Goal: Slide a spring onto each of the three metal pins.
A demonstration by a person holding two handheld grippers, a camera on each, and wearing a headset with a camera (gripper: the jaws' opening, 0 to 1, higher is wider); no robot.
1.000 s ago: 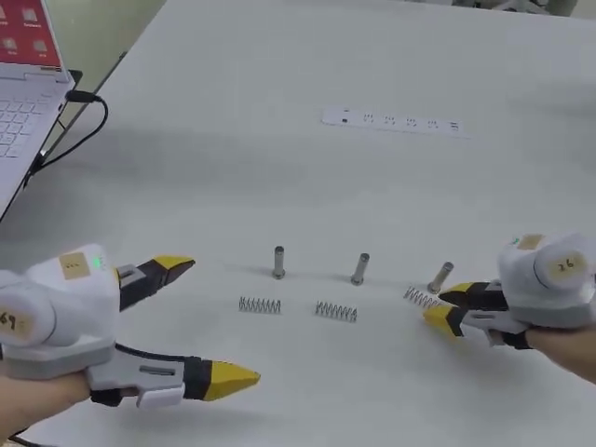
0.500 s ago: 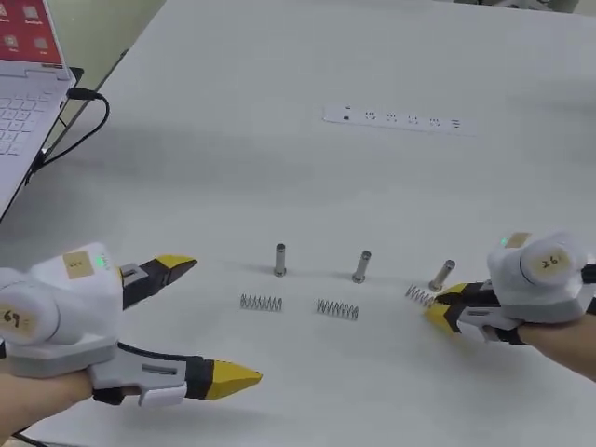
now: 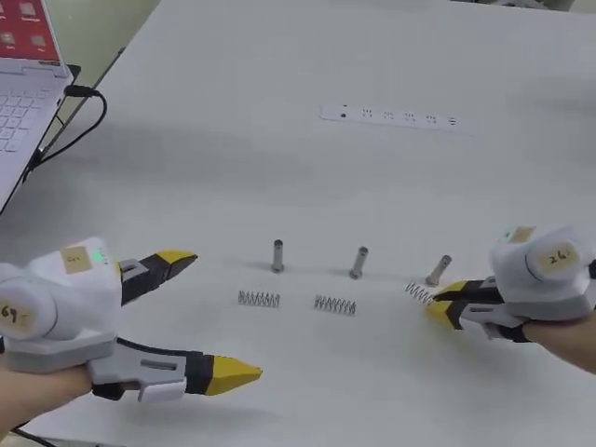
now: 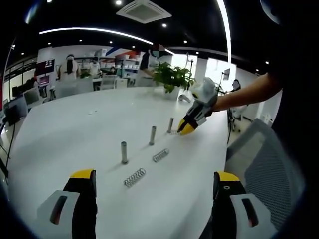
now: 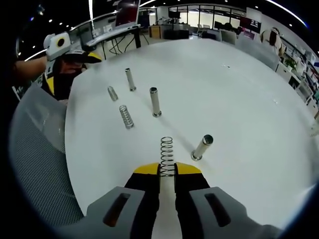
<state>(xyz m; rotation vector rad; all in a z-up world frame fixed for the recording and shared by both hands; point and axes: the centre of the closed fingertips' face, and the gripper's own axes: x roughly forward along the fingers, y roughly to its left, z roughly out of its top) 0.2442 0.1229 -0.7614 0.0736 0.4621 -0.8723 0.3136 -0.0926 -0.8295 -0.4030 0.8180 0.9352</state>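
Three pins stand in a row across the table (image 3: 391, 196) in the head view: left pin (image 3: 277, 256) and middle pin (image 3: 359, 263) upright, right pin (image 3: 439, 271) showing a lean to the right. Just in front of the first two lie the left spring (image 3: 259, 299) and middle spring (image 3: 335, 305), each flat on the table with its long axis along the row.

The right spring (image 3: 419, 293) lies beside the foot of the right pin. In the right gripper view its long axis runs straight ahead from the jaws, free end pointing away. The right gripper (image 3: 438, 303) is held low over the table, jaws drawn nearly together and clamped on the near end of this spring. It reaches in from the right edge, tips pointing left toward the row.

The left gripper (image 3: 212, 317) is at the near left, well apart from the pins. It is held roughly level, tips pointing right, with the jaws spread wide and nothing between them.

Farther back lie a power strip (image 3: 389, 118) and, at the left edge, a laptop (image 3: 23, 74) with a black cable (image 3: 88, 116).
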